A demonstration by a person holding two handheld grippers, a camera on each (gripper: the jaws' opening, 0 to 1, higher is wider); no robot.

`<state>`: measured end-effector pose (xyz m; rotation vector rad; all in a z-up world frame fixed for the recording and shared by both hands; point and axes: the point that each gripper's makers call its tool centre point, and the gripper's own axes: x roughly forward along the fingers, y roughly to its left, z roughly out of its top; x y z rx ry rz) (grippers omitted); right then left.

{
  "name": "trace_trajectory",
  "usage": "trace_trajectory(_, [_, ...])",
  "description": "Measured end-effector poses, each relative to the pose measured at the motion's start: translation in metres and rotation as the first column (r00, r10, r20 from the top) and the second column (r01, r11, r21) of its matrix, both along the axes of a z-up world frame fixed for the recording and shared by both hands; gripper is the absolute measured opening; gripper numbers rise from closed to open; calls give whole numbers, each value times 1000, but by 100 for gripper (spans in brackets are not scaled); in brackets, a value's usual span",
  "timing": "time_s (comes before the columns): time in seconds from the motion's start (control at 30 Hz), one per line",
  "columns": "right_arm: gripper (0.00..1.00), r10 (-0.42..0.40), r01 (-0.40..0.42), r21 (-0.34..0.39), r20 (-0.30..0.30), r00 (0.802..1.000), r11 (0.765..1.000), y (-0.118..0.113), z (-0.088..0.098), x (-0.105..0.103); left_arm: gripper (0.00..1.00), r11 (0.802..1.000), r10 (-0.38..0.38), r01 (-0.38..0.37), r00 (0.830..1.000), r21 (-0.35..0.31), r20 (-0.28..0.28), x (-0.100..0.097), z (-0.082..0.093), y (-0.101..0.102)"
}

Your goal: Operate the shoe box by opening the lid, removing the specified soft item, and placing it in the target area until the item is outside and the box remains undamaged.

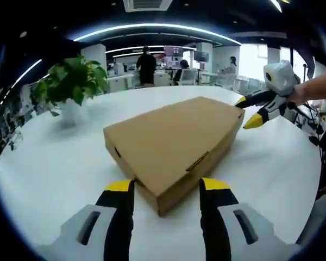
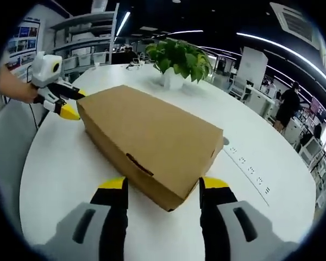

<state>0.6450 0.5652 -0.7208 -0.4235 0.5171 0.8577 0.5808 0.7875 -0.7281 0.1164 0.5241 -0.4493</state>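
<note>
Shoe box (image 1: 171, 144) sits shut on the white worktop (image 1: 54, 179), both grippers' fingers spread open at opposite corners, left gripper (image 1: 167, 187) at 6 o'clock, right gripper (image 2: 163, 187) too.

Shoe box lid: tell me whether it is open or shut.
Shut. The shoe box lid lies flat and flush, its front tab tucked into the slot. Both grippers sit open at opposite corners.
</note>
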Motion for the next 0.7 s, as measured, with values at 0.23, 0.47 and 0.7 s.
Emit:
trace_trajectory(0.23, [46, 4, -4, -12, -14, 1000, 1000, -1, -6, 6, 44, 1000, 12, -12, 1000, -8, -8, 2, 1, 4])
trace_trajectory(0.47, [46, 0, 0, -6, -29, 1000, 1000, -1, -8, 5, 44, 1000, 8, -8, 1000, -6, -11, 2, 1, 3])
trace_trajectory(0.7, [45, -14, 15, 13, -52, 999, 1000, 1, -7, 2, 43, 1000, 2, -2, 1000, -1, -16, 3, 1, 5])
